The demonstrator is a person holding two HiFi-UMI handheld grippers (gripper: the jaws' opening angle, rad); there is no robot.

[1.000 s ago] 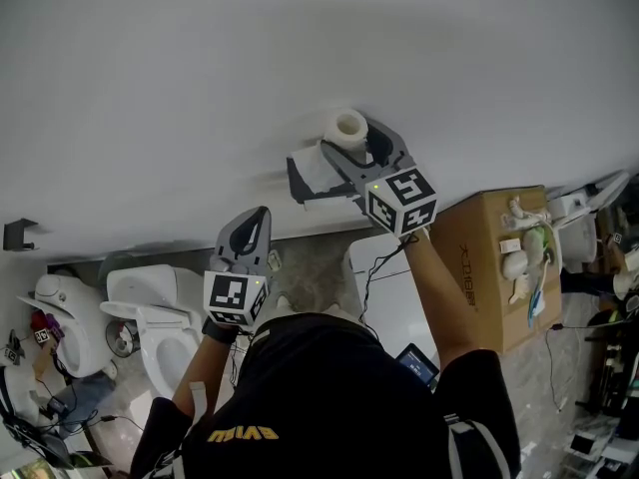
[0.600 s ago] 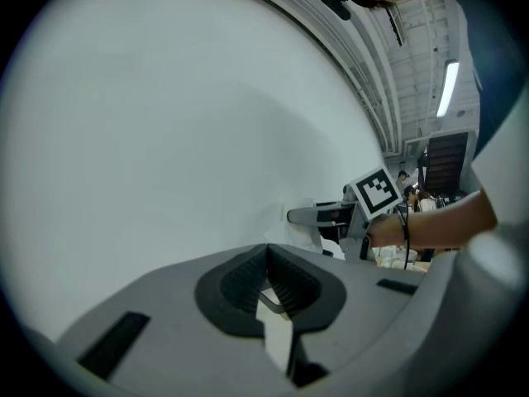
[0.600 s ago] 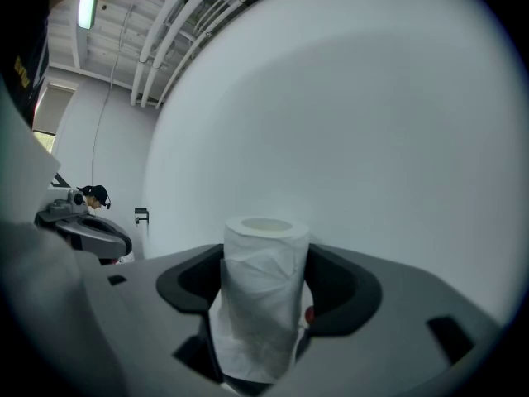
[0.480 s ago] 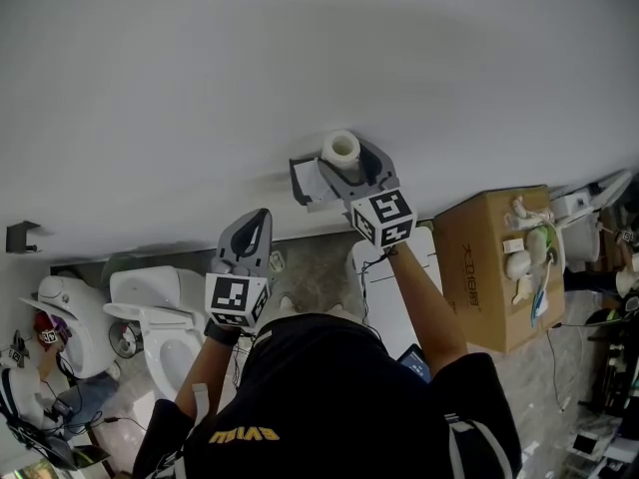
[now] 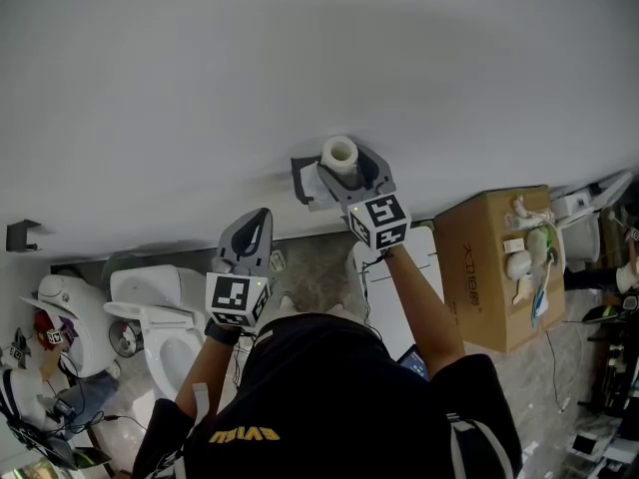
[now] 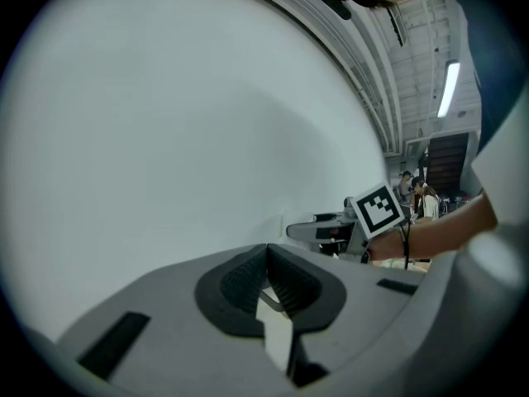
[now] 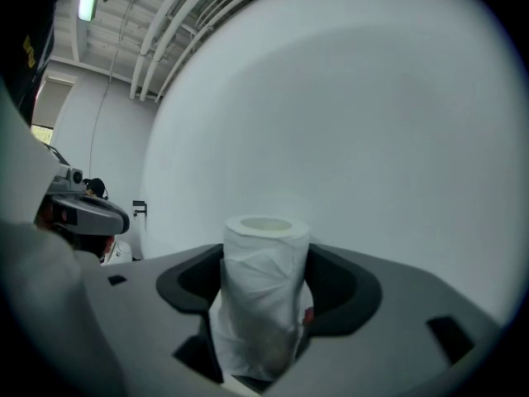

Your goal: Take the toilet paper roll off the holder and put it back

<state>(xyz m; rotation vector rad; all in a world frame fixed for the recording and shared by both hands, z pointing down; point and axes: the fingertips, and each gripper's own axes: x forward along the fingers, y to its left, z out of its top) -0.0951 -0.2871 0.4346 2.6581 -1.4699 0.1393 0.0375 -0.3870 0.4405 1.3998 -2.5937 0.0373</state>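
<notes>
My right gripper [image 5: 345, 166] is shut on a white toilet paper roll [image 5: 340, 152], held upright close to the white wall. The dark holder bracket [image 5: 302, 180] sits on the wall just left of the roll; whether the roll touches it I cannot tell. In the right gripper view the roll [image 7: 263, 288] stands between the dark pads [image 7: 337, 292], which press its sides, with my right gripper [image 7: 263, 308] around it. My left gripper [image 5: 260, 220] hangs lower left, shut and holding nothing. In the left gripper view its tips [image 6: 267, 256] meet in front of bare wall.
Two white toilets [image 5: 160, 317] stand on the floor at lower left. A cardboard box [image 5: 489, 262] with small items on top stands at right, a white lidded fixture [image 5: 394, 302] beside it. A small black hook [image 5: 18, 234] is on the wall at far left.
My right gripper has sunk along the wall with the roll, ending closer to the holder bracket. The left gripper has stayed where it was.
</notes>
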